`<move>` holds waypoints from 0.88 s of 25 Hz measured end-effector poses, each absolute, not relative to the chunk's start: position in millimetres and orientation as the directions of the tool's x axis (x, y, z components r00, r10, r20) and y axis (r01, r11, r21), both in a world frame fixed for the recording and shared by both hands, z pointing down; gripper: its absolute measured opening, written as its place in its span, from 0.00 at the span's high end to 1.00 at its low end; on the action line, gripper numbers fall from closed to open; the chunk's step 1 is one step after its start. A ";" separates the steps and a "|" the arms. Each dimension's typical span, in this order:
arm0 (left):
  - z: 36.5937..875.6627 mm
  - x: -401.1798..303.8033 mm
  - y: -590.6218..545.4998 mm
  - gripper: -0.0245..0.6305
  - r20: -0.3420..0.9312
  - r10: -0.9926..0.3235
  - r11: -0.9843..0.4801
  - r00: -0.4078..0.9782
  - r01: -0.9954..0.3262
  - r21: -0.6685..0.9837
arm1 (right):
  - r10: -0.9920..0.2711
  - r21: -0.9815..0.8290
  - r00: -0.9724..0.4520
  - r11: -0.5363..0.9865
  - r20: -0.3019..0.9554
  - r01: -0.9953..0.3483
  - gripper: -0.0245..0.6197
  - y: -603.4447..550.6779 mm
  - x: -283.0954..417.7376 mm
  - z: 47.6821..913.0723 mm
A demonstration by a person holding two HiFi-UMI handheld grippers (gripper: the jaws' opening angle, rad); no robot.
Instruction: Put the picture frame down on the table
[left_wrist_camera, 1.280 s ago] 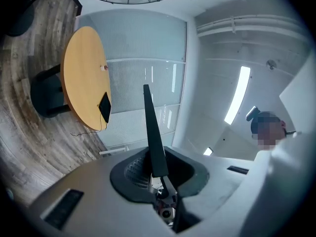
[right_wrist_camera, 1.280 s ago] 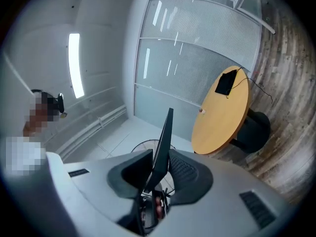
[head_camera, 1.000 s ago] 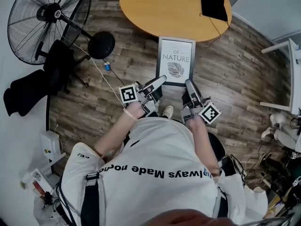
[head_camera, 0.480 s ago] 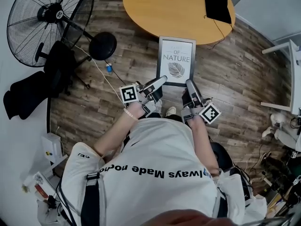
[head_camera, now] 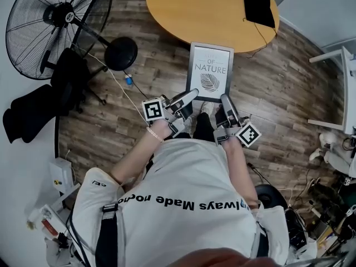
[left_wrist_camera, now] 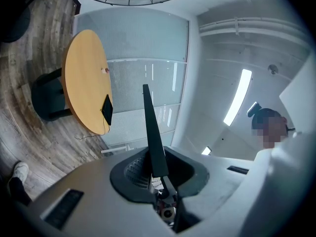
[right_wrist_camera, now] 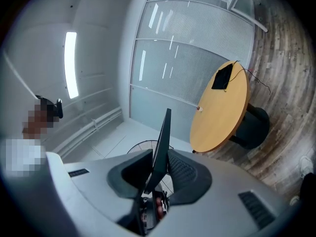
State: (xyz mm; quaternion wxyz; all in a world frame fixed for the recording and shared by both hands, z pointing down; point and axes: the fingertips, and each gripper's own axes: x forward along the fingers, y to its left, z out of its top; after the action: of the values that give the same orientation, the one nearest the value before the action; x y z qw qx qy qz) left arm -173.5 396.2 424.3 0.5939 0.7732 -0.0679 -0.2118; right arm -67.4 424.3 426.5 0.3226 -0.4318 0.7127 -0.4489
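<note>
The picture frame (head_camera: 209,72), grey-rimmed with a leaf print, hangs flat over the wood floor just short of the round wooden table (head_camera: 206,10). My left gripper (head_camera: 192,95) is shut on the frame's near left corner. My right gripper (head_camera: 225,100) is shut on its near right corner. In the left gripper view the frame (left_wrist_camera: 152,137) shows edge-on as a dark blade rising from between the jaws of that gripper (left_wrist_camera: 155,169). It also shows edge-on (right_wrist_camera: 162,142) in the right gripper view, clamped by the right gripper (right_wrist_camera: 155,177).
A black flat pouch with a cord (head_camera: 258,5) lies on the table's far right part. A large standing fan (head_camera: 53,26) with a round black base (head_camera: 121,53) is at the left, with a dark chair (head_camera: 33,107) beside it. White furniture (head_camera: 339,88) stands at the right.
The frame and both grippers have kept still. Below the frame, the person's dark trouser leg has come forward where a white shoe showed before.
</note>
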 end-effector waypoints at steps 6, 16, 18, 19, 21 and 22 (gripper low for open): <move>425.2 -173.6 394.0 0.86 -0.244 -0.356 -0.287 0.902 0.143 0.947 | -0.912 -0.926 -0.405 0.213 -0.073 -0.312 0.81 422.9 -66.3 431.0; 421.6 -167.4 382.5 0.86 -0.242 -0.367 -0.285 0.898 0.139 0.948 | -0.907 -0.926 -0.412 0.229 -0.090 -0.301 0.81 410.3 -60.8 427.3; 421.9 -167.3 385.0 0.86 -0.244 -0.370 -0.282 0.896 0.142 0.949 | -0.906 -0.924 -0.413 0.234 -0.095 -0.301 0.81 412.4 -60.8 426.8; 422.3 -166.9 384.2 0.86 -0.245 -0.372 -0.279 0.896 0.144 0.949 | -0.906 -0.925 -0.413 0.235 -0.095 -0.300 0.81 411.4 -60.1 427.2; 425.6 -159.6 367.1 0.86 -0.238 -0.378 -0.271 0.895 0.139 0.953 | -0.906 -0.929 -0.413 0.225 -0.090 -0.292 0.81 394.3 -52.3 430.9; 428.5 -151.9 351.7 0.86 -0.231 -0.382 -0.264 0.895 0.134 0.955 | -0.906 -0.933 -0.414 0.218 -0.084 -0.287 0.81 378.9 -44.6 433.9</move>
State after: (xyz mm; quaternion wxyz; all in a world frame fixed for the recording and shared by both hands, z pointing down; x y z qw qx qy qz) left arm -151.9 351.7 428.5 0.6014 0.7653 -0.0811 -0.2146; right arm -44.6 378.9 433.9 0.3368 -0.4239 0.7038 -0.4600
